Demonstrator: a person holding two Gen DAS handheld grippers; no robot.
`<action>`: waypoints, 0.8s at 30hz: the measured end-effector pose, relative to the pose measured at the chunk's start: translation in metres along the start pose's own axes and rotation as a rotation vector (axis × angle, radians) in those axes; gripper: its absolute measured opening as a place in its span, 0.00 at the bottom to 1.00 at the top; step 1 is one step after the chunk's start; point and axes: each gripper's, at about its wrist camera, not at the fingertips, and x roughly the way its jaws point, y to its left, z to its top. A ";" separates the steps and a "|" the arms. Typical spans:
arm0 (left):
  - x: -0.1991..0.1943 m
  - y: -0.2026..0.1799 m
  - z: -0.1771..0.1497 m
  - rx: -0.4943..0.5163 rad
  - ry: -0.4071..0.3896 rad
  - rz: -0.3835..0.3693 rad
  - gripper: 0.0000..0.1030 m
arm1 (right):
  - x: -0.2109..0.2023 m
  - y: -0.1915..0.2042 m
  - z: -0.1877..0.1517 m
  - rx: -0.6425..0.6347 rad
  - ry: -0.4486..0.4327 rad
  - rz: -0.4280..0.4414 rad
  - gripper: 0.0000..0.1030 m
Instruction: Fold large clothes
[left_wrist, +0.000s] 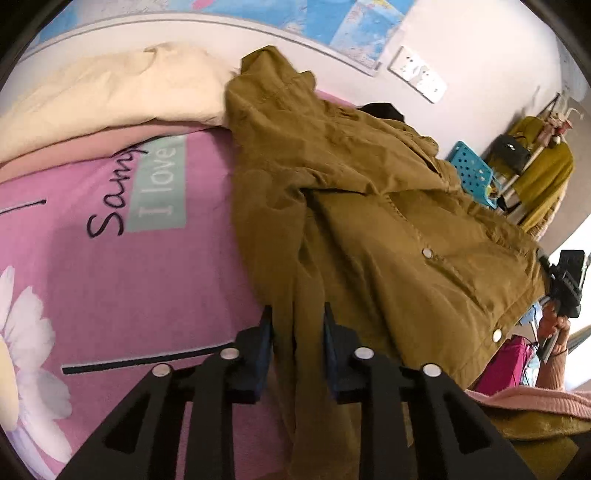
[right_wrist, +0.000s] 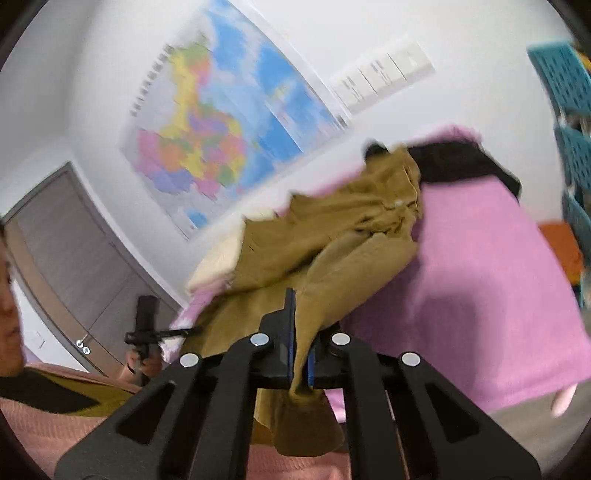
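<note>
Closest to my left camera, the left gripper (left_wrist: 298, 325) has its fingers parted, straddling a hanging fold of the jacket (left_wrist: 369, 206); the pads stand clear of the cloth on both sides, so I read it as released, nothing clamped. On my right camera, the right gripper (right_wrist: 300, 332) is clenched on a bunched edge of the same jacket (right_wrist: 332, 236), with cloth pinched between the blue pads and a tail of fabric drooping below the jaws.

The jacket is olive-brown, with snap buttons (left_wrist: 427, 253) on its front. Most of it lies spread across the pink sheet (left_wrist: 129, 280) on the bed, its hood end reaching up toward a cream pillow (left_wrist: 110, 96). The edge I hold on the right is lifted off the bed. A black garment (right_wrist: 458, 162) lies at the far end of the sheet, just beyond the jacket.

On the wall above the bed I see a map (right_wrist: 229, 125) and a white socket plate (left_wrist: 417, 74). A blue basket (left_wrist: 471, 171) sits past the bed's far side. The right-camera picture is blurred, so finer detail there I cannot make out.
</note>
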 end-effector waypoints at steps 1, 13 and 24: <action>0.002 0.003 -0.001 -0.008 0.014 0.012 0.53 | 0.009 -0.011 -0.007 0.042 0.038 -0.018 0.12; 0.005 -0.015 -0.022 0.104 0.052 -0.111 0.85 | 0.044 -0.046 -0.057 0.147 0.149 0.059 0.62; 0.007 -0.027 -0.033 0.070 0.030 -0.127 0.59 | 0.046 -0.044 -0.068 0.123 0.193 0.100 0.47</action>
